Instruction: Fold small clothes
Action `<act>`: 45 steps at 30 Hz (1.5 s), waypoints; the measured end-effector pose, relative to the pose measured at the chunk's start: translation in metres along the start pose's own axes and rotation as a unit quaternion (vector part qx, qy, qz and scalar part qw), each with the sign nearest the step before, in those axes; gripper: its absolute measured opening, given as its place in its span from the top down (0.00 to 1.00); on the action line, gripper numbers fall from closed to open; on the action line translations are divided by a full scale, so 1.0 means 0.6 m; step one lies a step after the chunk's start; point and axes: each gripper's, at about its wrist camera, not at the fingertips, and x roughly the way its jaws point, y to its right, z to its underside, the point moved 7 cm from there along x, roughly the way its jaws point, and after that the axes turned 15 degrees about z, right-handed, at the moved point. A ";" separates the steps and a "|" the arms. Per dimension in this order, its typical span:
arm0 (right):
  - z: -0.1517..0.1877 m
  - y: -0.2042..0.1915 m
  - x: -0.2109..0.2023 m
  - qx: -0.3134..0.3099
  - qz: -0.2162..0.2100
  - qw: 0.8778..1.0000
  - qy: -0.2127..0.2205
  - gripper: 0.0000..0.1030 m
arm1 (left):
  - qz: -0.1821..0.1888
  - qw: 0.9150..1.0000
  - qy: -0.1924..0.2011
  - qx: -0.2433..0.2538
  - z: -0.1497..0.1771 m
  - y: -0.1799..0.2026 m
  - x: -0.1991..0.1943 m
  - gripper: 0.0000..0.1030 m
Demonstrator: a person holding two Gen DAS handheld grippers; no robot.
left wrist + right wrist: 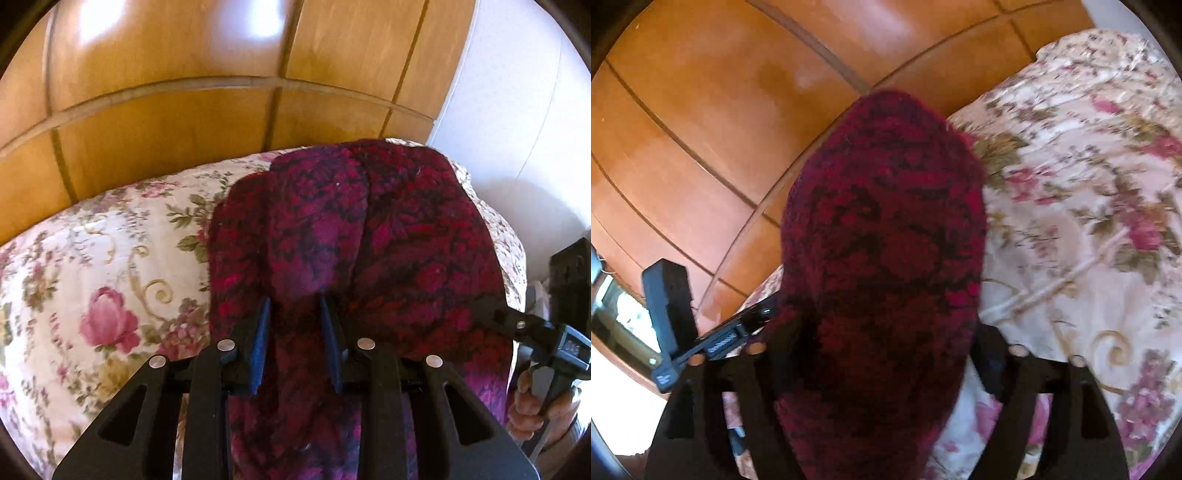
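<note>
A wooden wardrobe is being shown behind everything, its panels filling the top of both views. Below it, a floral quilt is being seen spread over the bed, pale with pink roses.

On the quilt a knit, magenta and red with dark patterning, is being held up off the bedding. Its long axis is being run straight away from both grippers, toward the wardrobe, with its far end rounded and its near end passing under the cameras. In the right wrist view the knit is being draped right over the fingers, so most of the mechanism is being hidden.

The left gripper is being presented with its jaws narrowly parted, and a bunched ridge of knit is being lodged between the blue pads; the fabric seems to be pinched there, though the contact itself is being shadowed. The right gripper is being covered by cloth, so whether it is clamped cannot be told. From the left camera it is being seen at the knit's right edge, touching or just inside the fabric, with a hand wrapped round its handle.

Both grippers are being kept at the near end, side by side, so the coming fold is judged to be carried forward along the long axis.
</note>
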 end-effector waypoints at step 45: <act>-0.008 -0.212 -0.014 -0.153 0.141 0.974 0.093 0.26 | -0.102 0.993 0.062 -0.011 0.033 -0.008 -0.109 0.74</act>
